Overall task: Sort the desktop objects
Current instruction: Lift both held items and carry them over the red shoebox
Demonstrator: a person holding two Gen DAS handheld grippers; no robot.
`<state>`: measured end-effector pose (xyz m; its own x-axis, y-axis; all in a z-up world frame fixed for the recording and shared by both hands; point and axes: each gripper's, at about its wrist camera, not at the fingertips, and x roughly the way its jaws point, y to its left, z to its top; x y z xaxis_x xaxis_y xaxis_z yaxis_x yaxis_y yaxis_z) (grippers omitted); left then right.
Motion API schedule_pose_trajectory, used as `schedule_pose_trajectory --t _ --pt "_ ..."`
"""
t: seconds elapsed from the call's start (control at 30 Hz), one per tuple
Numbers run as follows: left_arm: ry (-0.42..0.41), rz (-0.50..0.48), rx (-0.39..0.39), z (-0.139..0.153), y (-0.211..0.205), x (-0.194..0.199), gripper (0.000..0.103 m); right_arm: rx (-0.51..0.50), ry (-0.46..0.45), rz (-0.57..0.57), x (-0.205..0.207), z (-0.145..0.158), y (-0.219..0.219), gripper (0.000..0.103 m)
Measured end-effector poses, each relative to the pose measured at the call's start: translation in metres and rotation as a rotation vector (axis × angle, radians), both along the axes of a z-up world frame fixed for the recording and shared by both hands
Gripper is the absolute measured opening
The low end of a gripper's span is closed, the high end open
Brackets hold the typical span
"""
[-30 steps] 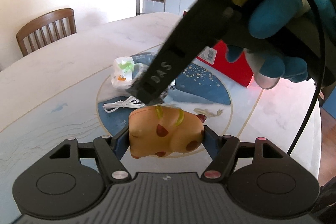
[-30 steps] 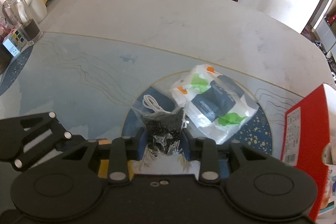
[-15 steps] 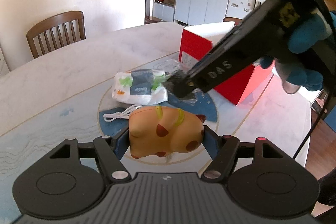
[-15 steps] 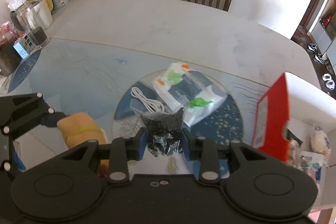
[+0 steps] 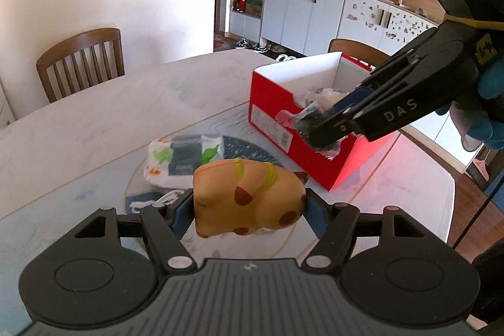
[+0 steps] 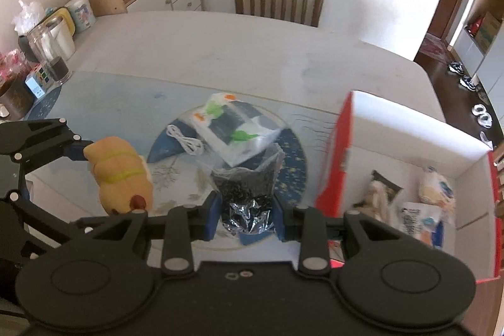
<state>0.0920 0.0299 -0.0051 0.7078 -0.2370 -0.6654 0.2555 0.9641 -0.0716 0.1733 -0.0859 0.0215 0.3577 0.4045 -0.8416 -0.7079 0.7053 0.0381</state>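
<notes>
Orange and spotted, the soft animal toy [image 5: 249, 197] is pinched across its length in the left gripper [image 5: 249, 210] jaws, long axis crosswise, now lifted off the tabletop [image 5: 94, 122]. The right gripper [image 6: 245, 216], jaws clamping a clear bag of black bits [image 6: 245, 188], has swung up to the red box [image 6: 409, 147]; both look ready to drop in. Tissue pack [image 6: 233, 128] and white cable [image 6: 186, 140] remain

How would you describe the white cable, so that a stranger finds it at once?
Start at the round blue patch in the middle of the table. On its left part, beside the white tissue pack, lies the white cable. It alone is a thin coiled cord, and no jaws hold it.
</notes>
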Motion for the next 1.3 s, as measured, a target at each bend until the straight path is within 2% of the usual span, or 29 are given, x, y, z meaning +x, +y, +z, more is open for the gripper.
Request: schedule_pose_trajectory --t 0.67,1.3 --pt "-0.024 -0.039 0.014 0.025 -0.076 0.044 0.071 0.02 -0.034 -0.086 0.044 0.015 -0.103 0.033" --pt "-0.013 -0.108 0.043 0.03 -0.143 0.092 0.071 0.006 -0.023 -0.161 0.09 0.0 -0.178 0.033"
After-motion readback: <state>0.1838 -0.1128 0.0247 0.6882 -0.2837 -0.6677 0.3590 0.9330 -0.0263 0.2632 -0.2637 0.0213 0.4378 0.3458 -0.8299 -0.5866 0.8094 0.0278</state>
